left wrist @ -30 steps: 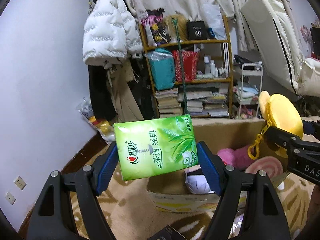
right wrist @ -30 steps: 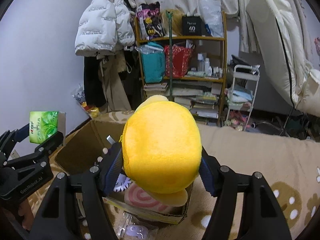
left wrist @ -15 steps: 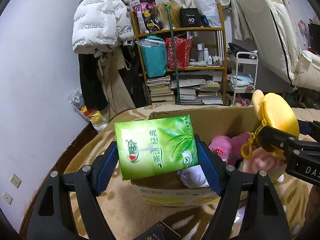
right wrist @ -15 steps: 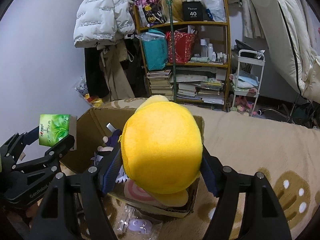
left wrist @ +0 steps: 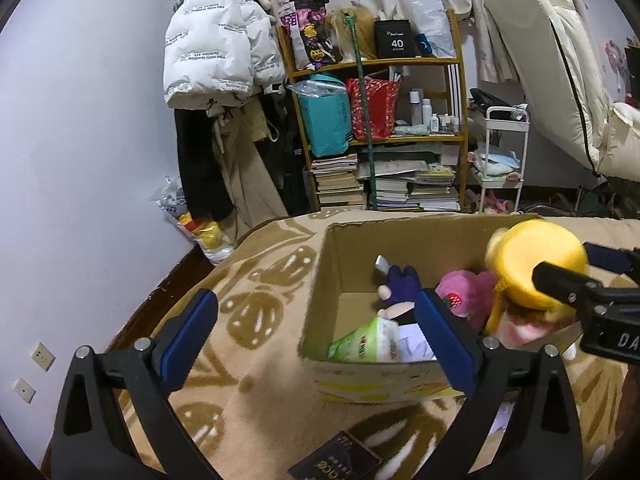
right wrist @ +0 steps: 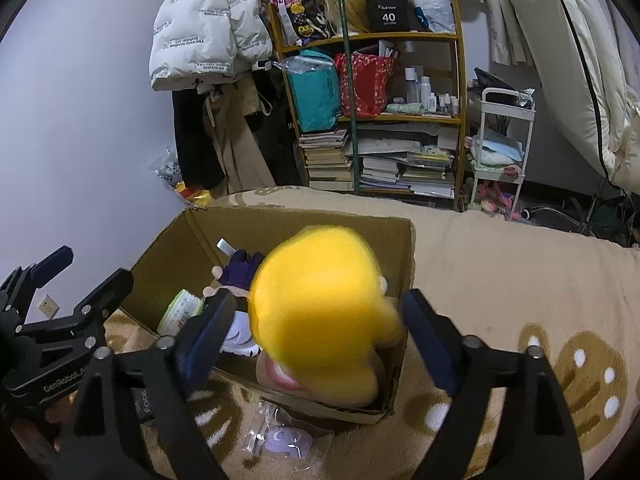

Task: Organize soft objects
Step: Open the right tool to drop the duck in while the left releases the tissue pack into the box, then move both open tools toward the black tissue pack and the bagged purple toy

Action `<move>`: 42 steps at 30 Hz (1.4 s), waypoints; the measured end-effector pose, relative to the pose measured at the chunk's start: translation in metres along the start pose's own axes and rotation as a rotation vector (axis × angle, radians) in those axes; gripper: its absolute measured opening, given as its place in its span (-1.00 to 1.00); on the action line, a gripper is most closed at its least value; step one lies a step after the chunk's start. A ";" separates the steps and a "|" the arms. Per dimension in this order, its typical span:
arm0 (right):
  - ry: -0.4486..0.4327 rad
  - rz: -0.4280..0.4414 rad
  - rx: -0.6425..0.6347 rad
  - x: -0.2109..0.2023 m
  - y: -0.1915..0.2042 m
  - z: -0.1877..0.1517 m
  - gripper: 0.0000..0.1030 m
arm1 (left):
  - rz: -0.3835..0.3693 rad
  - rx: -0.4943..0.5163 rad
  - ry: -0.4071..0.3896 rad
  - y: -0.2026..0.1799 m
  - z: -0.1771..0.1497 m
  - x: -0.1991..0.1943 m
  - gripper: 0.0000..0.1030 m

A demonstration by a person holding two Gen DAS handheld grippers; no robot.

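An open cardboard box [left wrist: 400,236] stands on the patterned blanket; it also shows in the right wrist view [right wrist: 304,220]. My left gripper [left wrist: 316,324] is open and empty at the box's near-left corner. The green tissue pack [left wrist: 362,346] lies inside the box; the right wrist view shows it too [right wrist: 180,312]. My right gripper [right wrist: 320,340] is open. The yellow plush [right wrist: 320,308] is blurred between its spread fingers, over the box, and shows in the left wrist view [left wrist: 532,260]. A purple plush [left wrist: 396,284] and a pink plush [left wrist: 464,296] lie in the box.
A small clear bag with a purple item [right wrist: 280,436] and a dark booklet [left wrist: 336,460] lie on the blanket in front of the box. A crowded bookshelf [left wrist: 380,128], hung coats [left wrist: 216,80] and a white cart [left wrist: 500,152] stand behind.
Both grippers have opened. The green tissue pack has dropped from the left gripper into the box. The yellow plush has come free of the right gripper and is falling toward the box.
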State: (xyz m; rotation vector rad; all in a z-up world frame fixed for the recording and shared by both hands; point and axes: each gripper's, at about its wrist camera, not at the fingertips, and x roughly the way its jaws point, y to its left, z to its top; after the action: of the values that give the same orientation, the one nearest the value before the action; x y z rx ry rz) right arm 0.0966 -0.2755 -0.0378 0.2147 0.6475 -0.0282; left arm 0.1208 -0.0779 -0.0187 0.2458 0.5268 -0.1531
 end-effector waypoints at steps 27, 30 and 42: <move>-0.065 -0.059 -0.029 -0.068 0.017 -0.009 1.00 | 0.036 -0.012 0.055 0.023 -0.024 -0.061 0.92; -0.072 -0.065 -0.034 -0.079 0.017 -0.012 1.00 | 0.044 0.002 0.056 0.023 -0.029 -0.072 0.92; -0.033 -0.050 -0.015 -0.100 0.022 -0.028 1.00 | 0.066 -0.016 0.114 0.037 -0.044 -0.099 0.92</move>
State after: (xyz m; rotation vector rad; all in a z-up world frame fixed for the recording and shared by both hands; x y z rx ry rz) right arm 0.0025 -0.2523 0.0044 0.1833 0.6197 -0.0753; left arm 0.0227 -0.0221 0.0025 0.2572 0.6316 -0.0709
